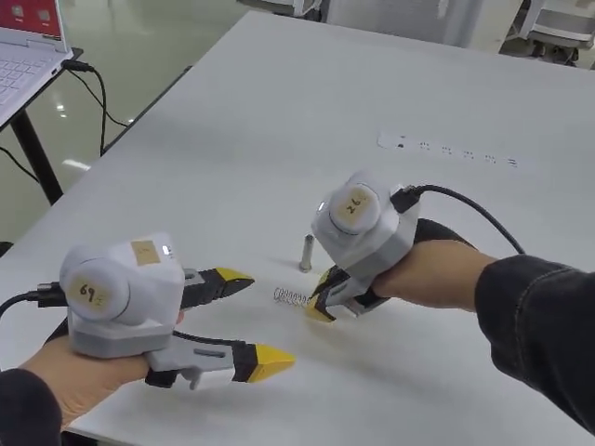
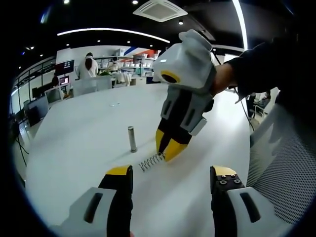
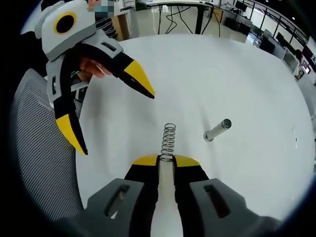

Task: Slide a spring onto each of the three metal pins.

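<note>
The spring has its near end hidden between the tips of the right gripper; the laptop (top left) is cut by the edge.

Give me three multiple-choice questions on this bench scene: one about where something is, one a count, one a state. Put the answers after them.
1. What holds the spring? A the pin; B the right gripper; C the left gripper.
2. How many pins stand on the table? A three; B two; C one.
3. The left gripper is: A open; B shut on the spring; C shut on the pin.
Answers: 1 B, its tips pinch the spring's near end. 2 C, a single pin stands upright. 3 A, its jaws stand wide apart with nothing between them.
</note>
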